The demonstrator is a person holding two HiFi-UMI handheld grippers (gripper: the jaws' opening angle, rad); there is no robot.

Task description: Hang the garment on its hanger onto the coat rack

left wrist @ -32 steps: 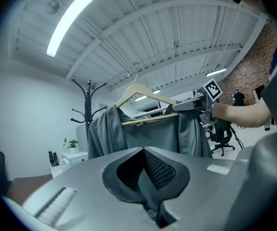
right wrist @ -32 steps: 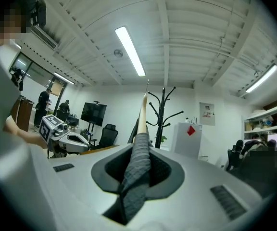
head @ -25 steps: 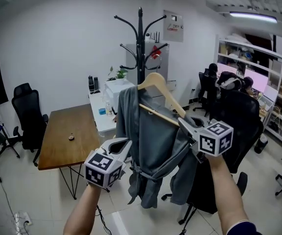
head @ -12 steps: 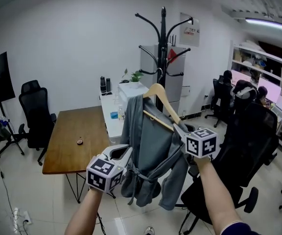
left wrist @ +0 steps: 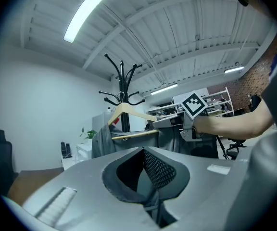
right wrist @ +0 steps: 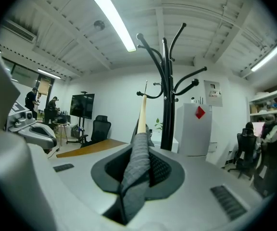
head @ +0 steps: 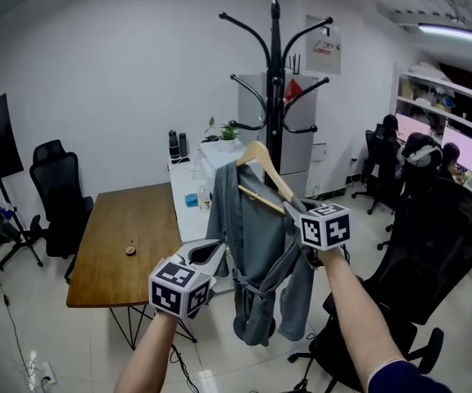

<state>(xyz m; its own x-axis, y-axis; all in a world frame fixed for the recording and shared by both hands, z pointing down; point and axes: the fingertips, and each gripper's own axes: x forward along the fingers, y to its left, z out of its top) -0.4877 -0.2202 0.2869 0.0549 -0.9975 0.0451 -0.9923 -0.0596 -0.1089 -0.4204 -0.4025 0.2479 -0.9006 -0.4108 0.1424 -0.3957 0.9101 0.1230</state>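
Observation:
A grey garment (head: 260,252) hangs on a wooden hanger (head: 260,158), held up in front of the black coat rack (head: 275,97). My right gripper (head: 295,211) is shut on the hanger's right shoulder, over the cloth. In the right gripper view the grey fabric (right wrist: 139,148) fills the jaws of the right gripper (right wrist: 137,160), with the hanger's wood (right wrist: 142,114) running on towards the coat rack (right wrist: 166,100). My left gripper (head: 210,252) stands open just left of the garment's lower part. Nothing lies between the jaws of the left gripper (left wrist: 145,172), and the hanger (left wrist: 129,110) shows beyond them.
A wooden table (head: 129,236) stands at the left with a black office chair (head: 56,195) behind it. A white counter with a plant (head: 220,150) and a fridge (head: 256,129) stand beside the rack. Another black chair (head: 433,252) is close on the right.
The coat rack now looks nearer and taller in the middle of the view. The right gripper has carried the hanger and garment leftwards towards it; the left gripper stays beside the garment.

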